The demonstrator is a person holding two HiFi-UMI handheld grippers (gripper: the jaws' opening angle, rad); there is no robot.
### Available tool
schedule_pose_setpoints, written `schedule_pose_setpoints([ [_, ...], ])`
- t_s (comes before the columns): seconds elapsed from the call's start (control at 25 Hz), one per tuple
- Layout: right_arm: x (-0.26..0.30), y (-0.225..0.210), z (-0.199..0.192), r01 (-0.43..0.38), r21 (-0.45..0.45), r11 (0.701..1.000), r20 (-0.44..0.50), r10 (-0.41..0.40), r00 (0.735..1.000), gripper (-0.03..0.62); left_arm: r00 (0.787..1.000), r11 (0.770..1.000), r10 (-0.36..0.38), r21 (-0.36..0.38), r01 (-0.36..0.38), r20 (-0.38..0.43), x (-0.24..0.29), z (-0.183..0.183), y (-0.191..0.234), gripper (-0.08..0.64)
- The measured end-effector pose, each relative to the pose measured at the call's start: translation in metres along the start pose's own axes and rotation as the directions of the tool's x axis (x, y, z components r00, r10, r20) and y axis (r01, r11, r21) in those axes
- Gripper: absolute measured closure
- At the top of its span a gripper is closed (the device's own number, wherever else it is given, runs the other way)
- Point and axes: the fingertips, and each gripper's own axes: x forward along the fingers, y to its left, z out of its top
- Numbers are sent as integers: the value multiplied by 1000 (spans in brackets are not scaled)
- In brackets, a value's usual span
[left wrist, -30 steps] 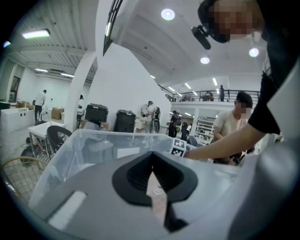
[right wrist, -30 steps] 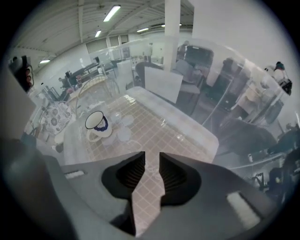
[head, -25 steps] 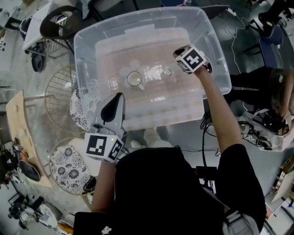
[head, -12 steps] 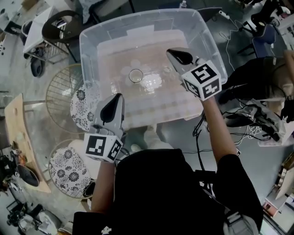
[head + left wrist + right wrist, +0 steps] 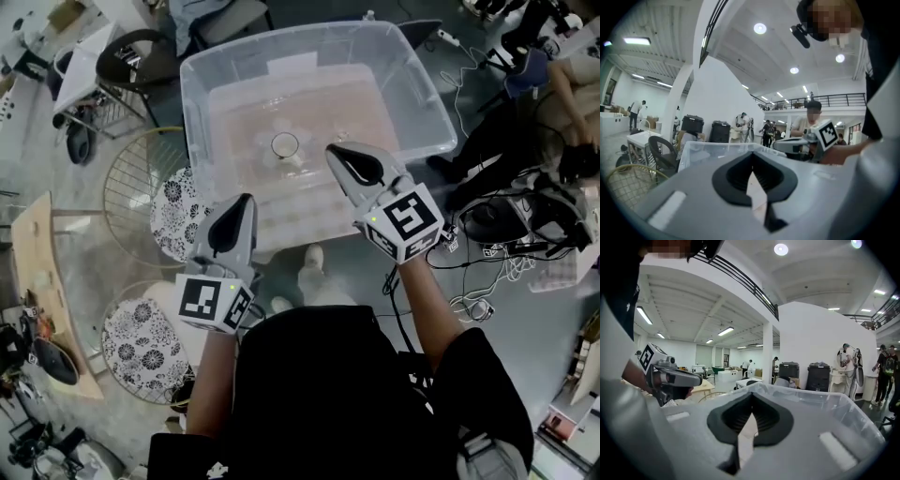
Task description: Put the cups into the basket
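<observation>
Head view looks down on a big clear tub (image 5: 427, 94), which is the basket here. One glass cup (image 5: 284, 145) stands the right way up on the tub's floor, a bit left of the middle, with its open mouth facing up. It is already inside, so nothing needs to hold it.

The right claw (image 5: 333, 152) is clenched tight and has nothing in it. It hangs above the near part of the tub, just right of the cup and not touching it. In the right gripper view its two jaws meet, with only the tub past them. The left claw (image 5: 246, 202) is clenched and bare too. It hangs by the near left corner of the tub, likely to keep out of the way.

A round flowery cushion (image 5: 141, 342) sits at the near left, well apart from the cup. I see no cup outside the tub, so the job looks close to done. The tub is shiny and see-through, so I cannot tell if more clear cups sit in it.
</observation>
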Motion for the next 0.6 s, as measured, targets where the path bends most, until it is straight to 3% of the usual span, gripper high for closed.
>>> schedule_pose_setpoints([
  [0.2, -22, 36, 8, 21, -53, 998, 32, -19, 999, 591, 1000, 1000, -22, 3, 22, 7, -24, 1, -9, 552],
  [0.6, -69, 107, 24, 47, -69, 996, 84, -42, 996, 591, 998, 998, -59, 34, 58, 24, -80, -1, -48, 552],
])
